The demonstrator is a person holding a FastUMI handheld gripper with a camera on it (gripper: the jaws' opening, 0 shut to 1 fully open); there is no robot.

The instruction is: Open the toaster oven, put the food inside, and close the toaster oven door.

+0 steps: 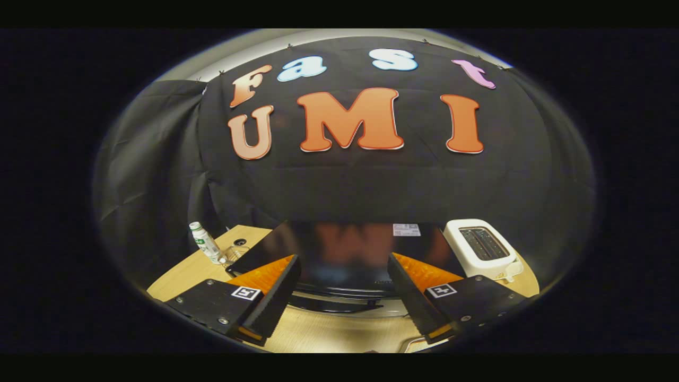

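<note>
A light wooden table (339, 334) carries everything here. The biggest item on it is the toaster oven (345, 254), a black, glossy-topped box sitting just ahead of the gripper's fingers, at the middle of the table. Its dark handle bar (339, 306) runs along the near edge, so the door looks closed. A small white label (406, 229) sits at the far right of its top, the print too small to read.

The gripper (344, 294) hangs above the oven's near edge, fingers spread wide apart and grasping nothing.

To the right, just beside the oven, stands a white two-slot toaster (481, 249). On the far left a small white bottle (206, 243) with a green label leans slightly; its writing cannot be made out.
</note>
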